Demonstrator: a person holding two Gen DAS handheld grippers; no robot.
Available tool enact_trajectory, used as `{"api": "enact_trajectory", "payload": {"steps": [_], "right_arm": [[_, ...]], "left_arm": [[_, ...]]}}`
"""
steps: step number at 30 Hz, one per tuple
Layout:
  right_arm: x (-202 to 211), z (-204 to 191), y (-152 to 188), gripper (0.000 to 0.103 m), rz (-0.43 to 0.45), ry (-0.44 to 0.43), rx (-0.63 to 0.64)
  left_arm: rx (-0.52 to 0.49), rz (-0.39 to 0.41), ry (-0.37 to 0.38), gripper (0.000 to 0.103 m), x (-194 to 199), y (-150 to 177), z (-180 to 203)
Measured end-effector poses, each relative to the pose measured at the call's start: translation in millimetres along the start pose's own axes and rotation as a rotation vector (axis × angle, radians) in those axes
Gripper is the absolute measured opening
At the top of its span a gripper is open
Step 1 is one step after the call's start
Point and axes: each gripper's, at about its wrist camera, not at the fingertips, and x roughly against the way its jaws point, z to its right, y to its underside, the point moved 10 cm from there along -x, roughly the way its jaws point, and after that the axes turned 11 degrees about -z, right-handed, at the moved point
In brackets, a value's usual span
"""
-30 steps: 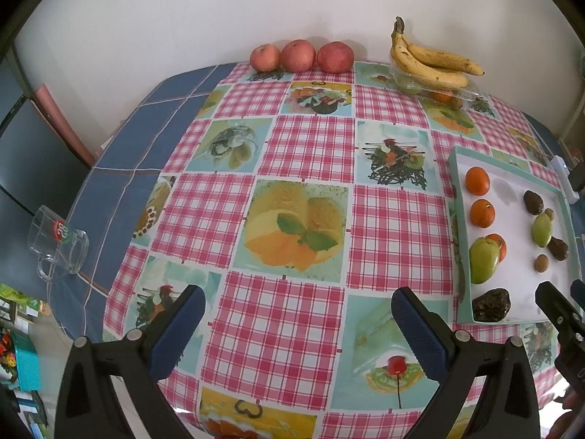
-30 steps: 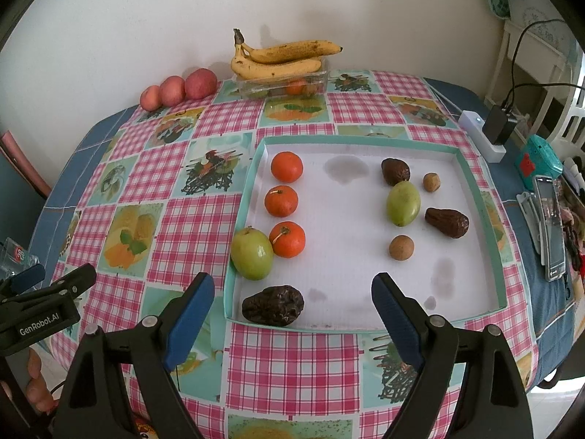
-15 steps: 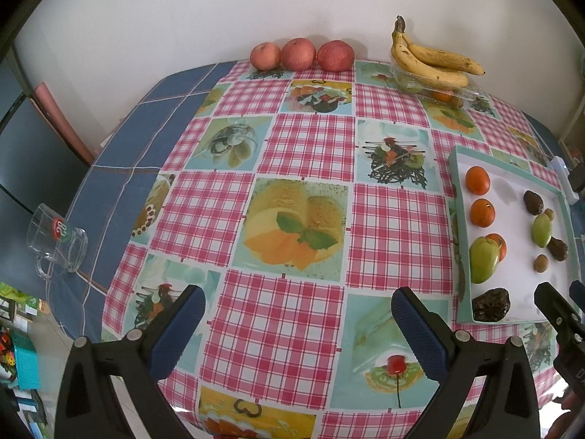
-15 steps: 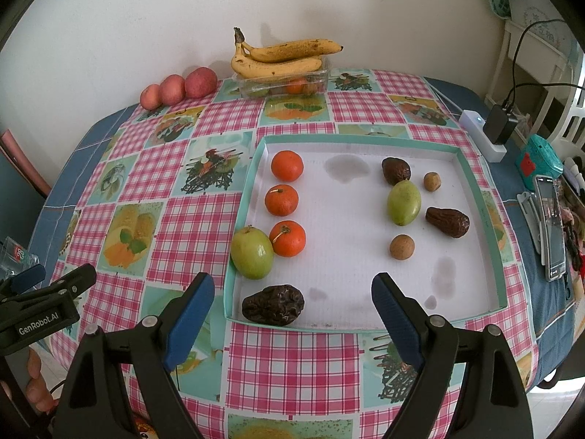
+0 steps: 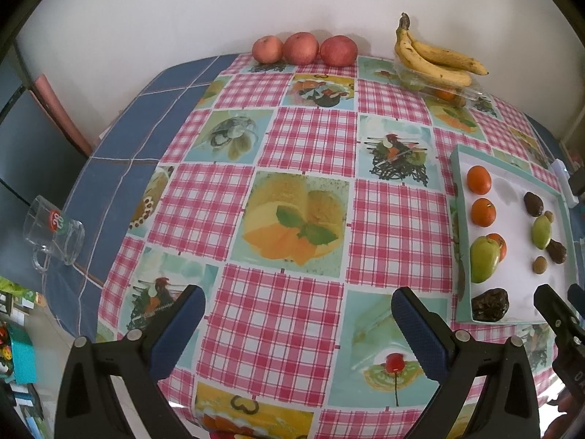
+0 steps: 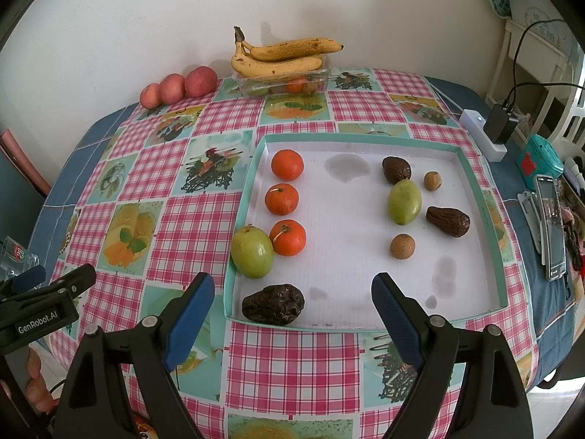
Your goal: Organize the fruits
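Both grippers — left gripper (image 5: pixel 297 325) and right gripper (image 6: pixel 292 314) — are hovering with fingers wide and empty, the right facing the tray (image 6: pixel 365 138) where oranges (image 6: pixel 281 199) are lining up — seemingly grouped by kind.

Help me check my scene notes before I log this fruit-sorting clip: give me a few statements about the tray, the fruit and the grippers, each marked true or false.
1. Three oranges sit in a column along the tray's left side. True.
2. The bananas lie inside the tray. False: they rest on a clear container near the wall.
3. The right gripper holds a green fruit. False: it is open and empty.
4. Three red apples line the wall. True.
5. The left gripper is open. True.
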Motion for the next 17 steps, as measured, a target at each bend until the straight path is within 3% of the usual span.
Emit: {"api": "enact_trajectory", "payload": {"steps": [17], "right_arm": [[0.0,0.2,-0.6,0.088,-0.002,0.0,0.001]], "left_arm": [[0.003,0.002,-0.01,0.103,0.9,-1.6,-1.7]]}}
